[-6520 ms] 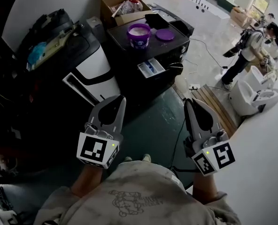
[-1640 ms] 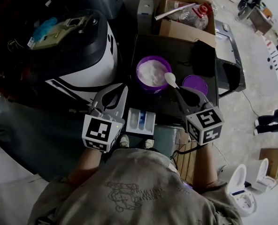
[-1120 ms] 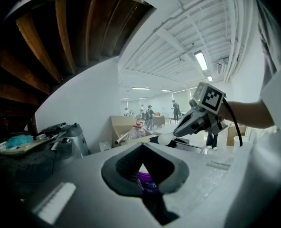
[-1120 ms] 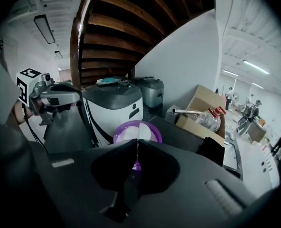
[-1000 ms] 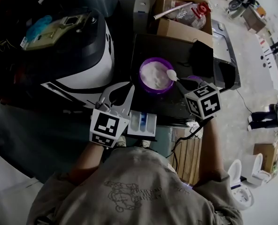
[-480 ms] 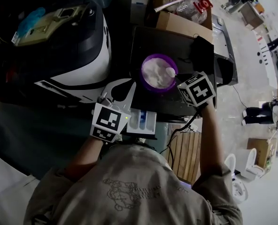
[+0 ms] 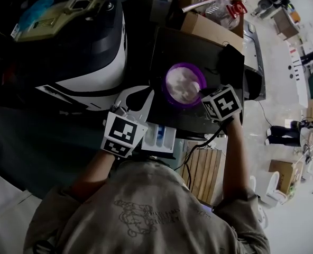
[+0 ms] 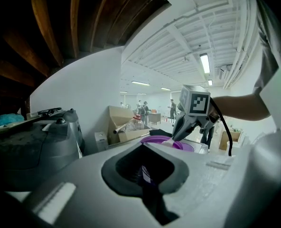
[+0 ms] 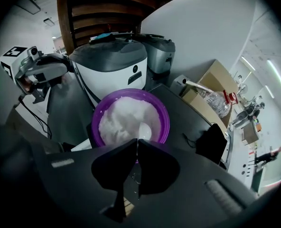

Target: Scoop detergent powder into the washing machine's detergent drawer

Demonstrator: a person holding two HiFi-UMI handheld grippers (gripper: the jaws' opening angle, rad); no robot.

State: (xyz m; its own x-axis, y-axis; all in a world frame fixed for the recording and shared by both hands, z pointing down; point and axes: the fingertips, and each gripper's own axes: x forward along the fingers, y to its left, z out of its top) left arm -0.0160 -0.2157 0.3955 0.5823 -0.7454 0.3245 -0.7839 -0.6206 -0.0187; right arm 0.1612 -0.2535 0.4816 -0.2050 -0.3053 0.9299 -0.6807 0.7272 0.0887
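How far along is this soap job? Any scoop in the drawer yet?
Early on. Done: the purple tub is uncovered and the detergent drawer stands pulled open. In hand: the right tool grips a white spoon, its bowl down in the powder; the left tool is open and empty. Left: lift a scoopful, carry it and tip it into the drawer. Powder already there? Cannot tell.
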